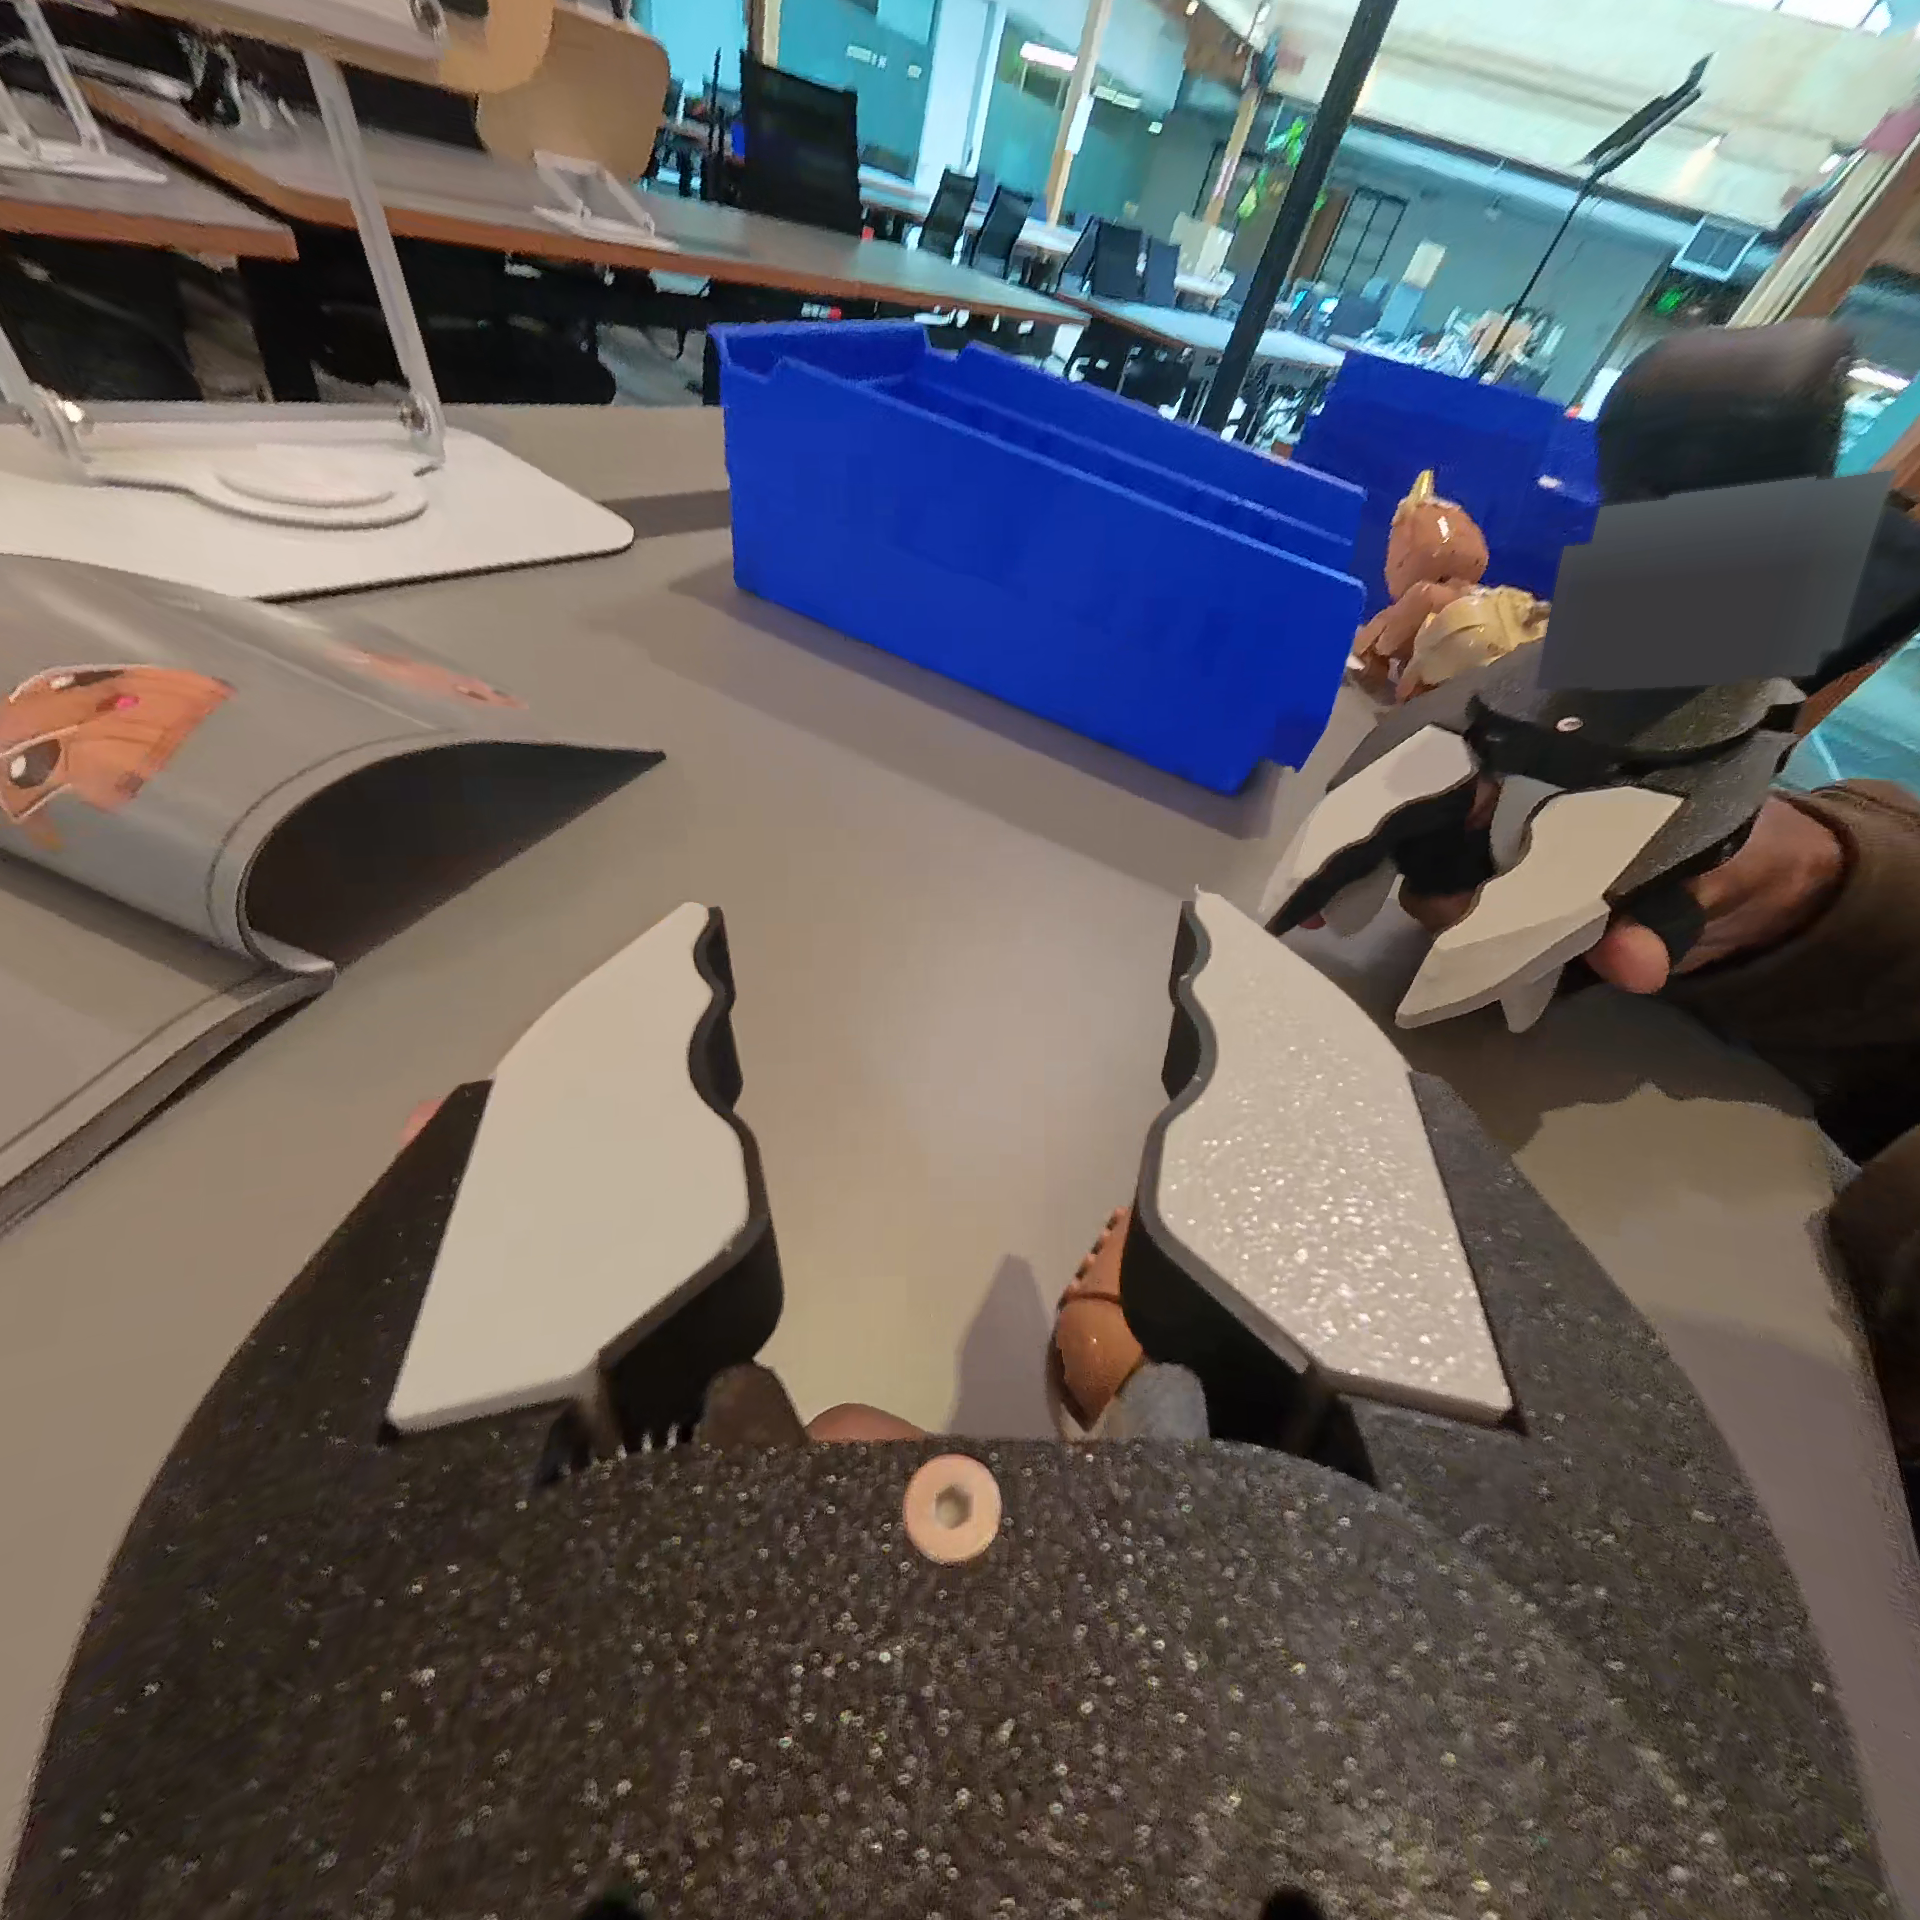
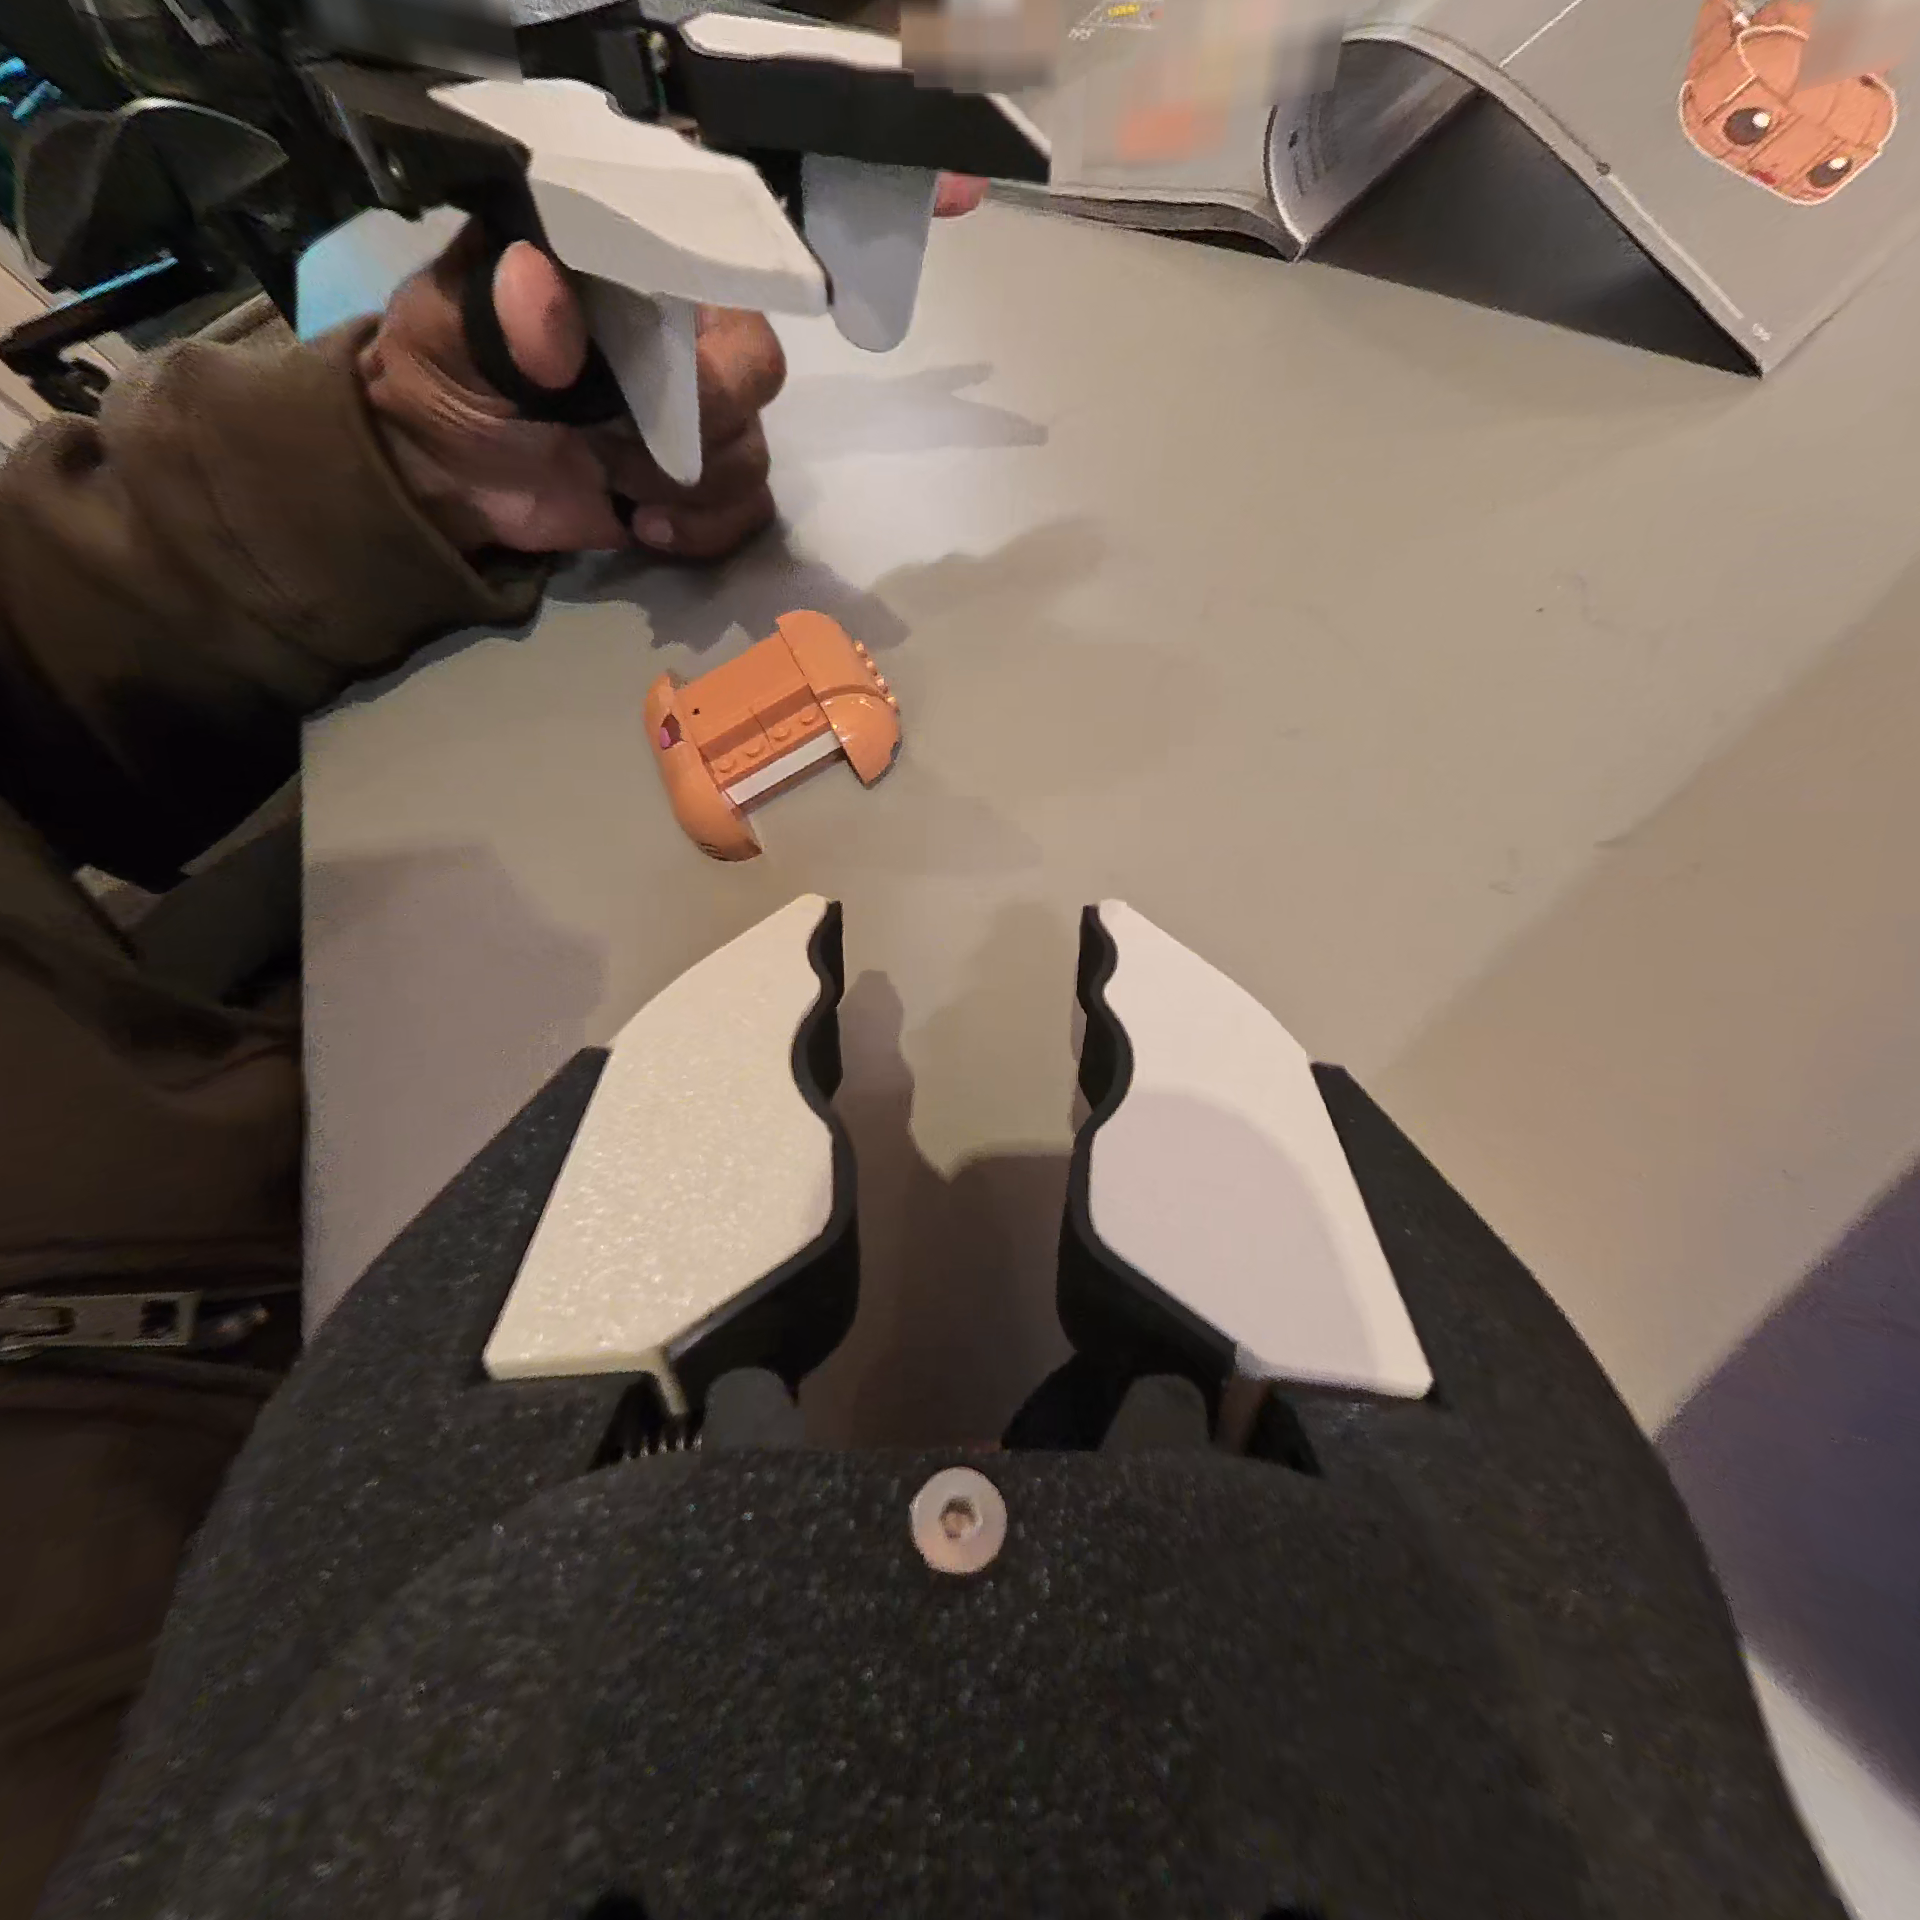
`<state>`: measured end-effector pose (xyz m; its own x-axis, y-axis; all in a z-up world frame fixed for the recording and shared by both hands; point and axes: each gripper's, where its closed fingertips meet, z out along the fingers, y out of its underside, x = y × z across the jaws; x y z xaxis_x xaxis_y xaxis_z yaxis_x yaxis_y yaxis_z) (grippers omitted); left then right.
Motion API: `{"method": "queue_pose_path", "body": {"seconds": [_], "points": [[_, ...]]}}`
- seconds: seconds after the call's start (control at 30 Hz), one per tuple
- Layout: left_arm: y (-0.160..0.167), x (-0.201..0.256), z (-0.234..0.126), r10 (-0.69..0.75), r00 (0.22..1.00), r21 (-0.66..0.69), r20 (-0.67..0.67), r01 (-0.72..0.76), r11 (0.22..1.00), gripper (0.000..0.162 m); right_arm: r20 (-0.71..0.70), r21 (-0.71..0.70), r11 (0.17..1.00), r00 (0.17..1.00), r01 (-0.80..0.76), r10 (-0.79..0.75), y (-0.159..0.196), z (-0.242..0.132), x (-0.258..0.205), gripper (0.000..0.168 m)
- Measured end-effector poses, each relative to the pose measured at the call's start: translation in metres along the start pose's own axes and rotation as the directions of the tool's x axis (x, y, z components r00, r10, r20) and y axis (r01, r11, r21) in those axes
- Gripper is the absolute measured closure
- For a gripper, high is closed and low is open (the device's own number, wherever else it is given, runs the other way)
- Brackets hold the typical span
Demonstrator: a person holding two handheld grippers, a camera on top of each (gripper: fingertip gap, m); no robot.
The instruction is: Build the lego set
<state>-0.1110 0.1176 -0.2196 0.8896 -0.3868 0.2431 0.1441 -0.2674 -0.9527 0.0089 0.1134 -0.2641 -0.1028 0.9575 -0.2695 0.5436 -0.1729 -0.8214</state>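
The small orange-brown brick-built lego piece (image 2: 774,732), rounded at both ends with a white strip along one side, lies on its side on the grey table (image 2: 1351,675), just ahead of my right gripper (image 2: 961,920) and a little to its left. My right jaws stand open with a moderate gap and hold nothing. My left gripper (image 1: 951,930) hovers above the table near that piece, its jaws spread wide and empty; in the left wrist view the piece (image 1: 1091,1340) shows partly hidden beneath the right-hand finger. My left hand (image 2: 582,416), in a brown sleeve, wraps the left gripper's handle close to the piece. Beyond it, an open grey instruction booklet (image 2: 1558,177) with a picture of an orange-brown character lies on the table. Farther off stands a long blue plastic bin (image 1: 1039,561), and beside its end a brown and tan brick-built figure (image 1: 1439,597). A white flat-based stand (image 1: 312,499) sits behind the booklet.
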Motion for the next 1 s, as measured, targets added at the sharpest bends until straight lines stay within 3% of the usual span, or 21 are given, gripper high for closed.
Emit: {"method": "queue_pose_path", "body": {"seconds": [0.47,0.77,1.0], "points": [[-0.004,-0.005,0.000,0.030,0.998,0.032,0.049,-0.031,0.999,0.103,0.040,0.026,0.996,0.995,-0.089,0.088,-0.002,-0.001,0.003,0.138],[0.008,-0.008,-0.012,-0.019,0.996,-0.026,0.092,0.021,0.999,0.162,0.048,0.020,0.989,0.989,-0.144,0.143,-0.004,0.004,0.010,0.155],[0.016,0.000,-0.020,-0.062,0.996,-0.057,0.061,0.065,0.996,0.162,0.069,0.054,0.996,0.995,-0.076,0.072,-0.008,0.000,0.000,0.164]]}}
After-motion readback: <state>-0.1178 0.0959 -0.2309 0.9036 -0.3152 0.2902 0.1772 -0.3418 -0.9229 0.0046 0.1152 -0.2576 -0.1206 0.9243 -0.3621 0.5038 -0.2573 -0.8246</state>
